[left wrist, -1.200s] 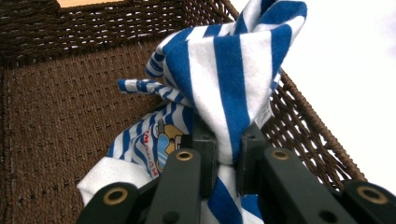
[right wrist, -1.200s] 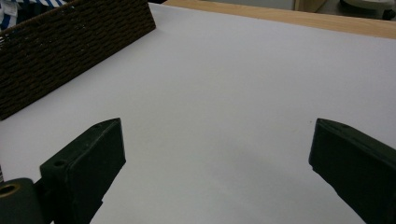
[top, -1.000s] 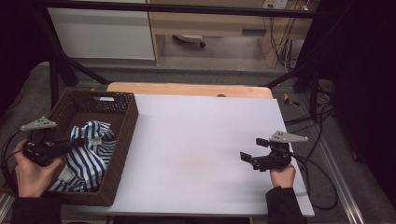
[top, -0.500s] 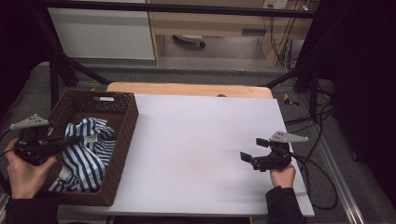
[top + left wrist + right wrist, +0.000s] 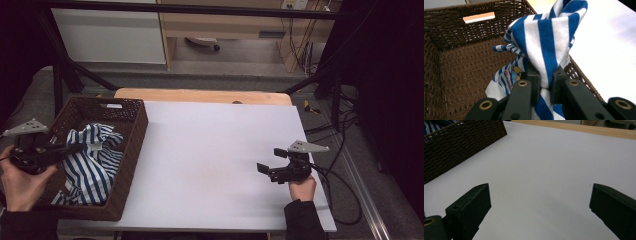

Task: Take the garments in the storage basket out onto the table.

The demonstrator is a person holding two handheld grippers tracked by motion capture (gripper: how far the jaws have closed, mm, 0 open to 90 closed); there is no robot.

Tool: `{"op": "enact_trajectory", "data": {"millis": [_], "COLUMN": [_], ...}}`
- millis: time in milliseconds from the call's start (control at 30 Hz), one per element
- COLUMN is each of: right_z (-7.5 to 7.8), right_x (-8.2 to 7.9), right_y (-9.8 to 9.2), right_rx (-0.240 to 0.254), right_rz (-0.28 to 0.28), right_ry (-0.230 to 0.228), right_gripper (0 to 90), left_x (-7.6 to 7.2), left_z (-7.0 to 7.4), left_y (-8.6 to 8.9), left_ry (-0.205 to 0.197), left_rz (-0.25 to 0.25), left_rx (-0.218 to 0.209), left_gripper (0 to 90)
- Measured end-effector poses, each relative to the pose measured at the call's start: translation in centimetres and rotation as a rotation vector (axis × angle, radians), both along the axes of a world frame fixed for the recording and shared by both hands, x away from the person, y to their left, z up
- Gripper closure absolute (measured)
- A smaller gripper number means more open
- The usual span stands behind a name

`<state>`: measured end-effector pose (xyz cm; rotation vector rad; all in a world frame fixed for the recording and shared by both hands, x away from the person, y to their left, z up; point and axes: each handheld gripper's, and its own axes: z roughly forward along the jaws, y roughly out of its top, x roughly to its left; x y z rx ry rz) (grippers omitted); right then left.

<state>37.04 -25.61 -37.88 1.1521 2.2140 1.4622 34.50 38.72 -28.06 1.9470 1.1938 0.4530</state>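
- High view: our left gripper (image 5: 70, 148) grips the striped cloth (image 5: 92, 160) in the wicker basket (image 5: 131, 150); our right gripper (image 5: 270, 162) hovers over the white table (image 5: 210, 150).
- Left gripper view: jaws pinch a raised fold of the striped cloth (image 5: 544, 45).
- Right gripper view: jaws spread wide, nothing between.

You are working in a lab: black frame bars (image 5: 65, 75) are standing around your white bench (image 5: 210, 150), cables (image 5: 345, 125) lying about.

dim high view with dark edges; close views brighter, nearest foreground soft, faint shadows.
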Motion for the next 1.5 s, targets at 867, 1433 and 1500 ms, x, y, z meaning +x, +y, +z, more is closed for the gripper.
{"op": "enact_trajectory", "data": {"millis": [867, 1433, 1500], "right_z": [0.0, -0.1, -0.1], "right_x": [0.0, 0.0, 0.1], "right_y": [0.0, 0.2, 0.2], "right_rx": [-0.001, -0.005, -0.005], "right_rz": [-0.001, -0.001, 0.0], "right_ry": [-0.001, 0.004, 0.002], "right_gripper": [4.1, 4.1, 4.1], "left_x": [0.4, 0.8, 0.9], "left_z": [4.3, 6.1, 6.3], "left_y": [-0.1, -0.7, -0.7], "left_ry": [-0.048, -0.064, -0.065], "left_rz": [-0.046, -0.068, -0.07], "left_rx": [0.026, 0.048, 0.049], "left_gripper": [81.6, 81.6, 81.6]}}
